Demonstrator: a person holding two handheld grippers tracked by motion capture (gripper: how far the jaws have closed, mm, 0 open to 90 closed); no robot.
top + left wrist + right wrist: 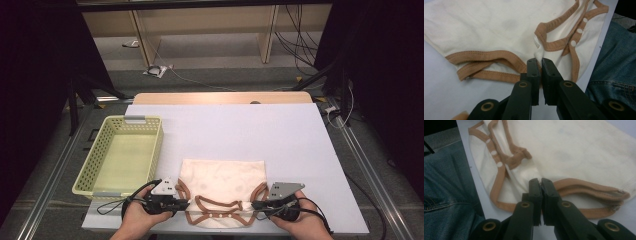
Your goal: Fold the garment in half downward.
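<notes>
A cream baby bodysuit (222,179) with brown trim lies flat near the front edge of the white table (240,130). Its snap-button end faces the person. My left gripper (185,204) is shut on the bodysuit's trimmed edge at its front left. In the left gripper view, cloth of the bodysuit (499,27) is pinched between the tips of the left gripper (539,61), and white snaps (579,30) show to the right. My right gripper (256,204) mirrors it at the front right. In the right gripper view, the right gripper (540,182) is shut on cream cloth of the bodysuit (574,147) beside a brown leg band.
A pale yellow perforated basket (159,145) stands at the table's left with nothing in it. The person's jeans (616,62) (446,185) sit right against the table's near edge. Bare white tabletop stretches behind and right of the garment. Cables lie on the floor beyond.
</notes>
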